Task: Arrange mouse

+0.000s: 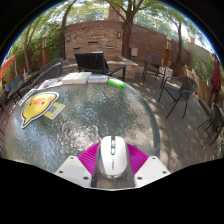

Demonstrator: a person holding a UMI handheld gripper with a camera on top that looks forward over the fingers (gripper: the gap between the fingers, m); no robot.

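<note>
A white computer mouse (112,156) with a grey middle strip sits between my gripper's (112,165) two magenta pads, lengthwise along the fingers. Both pads (90,158) press against its sides, so the fingers are shut on it. The mouse is held just above a round glass table (120,115). A yellow duck-shaped mouse pad (38,106) lies on the table ahead and to the left of the fingers.
A black laptop (92,64) stands at the table's far side, with white papers (75,78) beside it and a green object (117,84) to its right. Dark patio chairs (182,95) ring the table. A brick wall and trees stand beyond.
</note>
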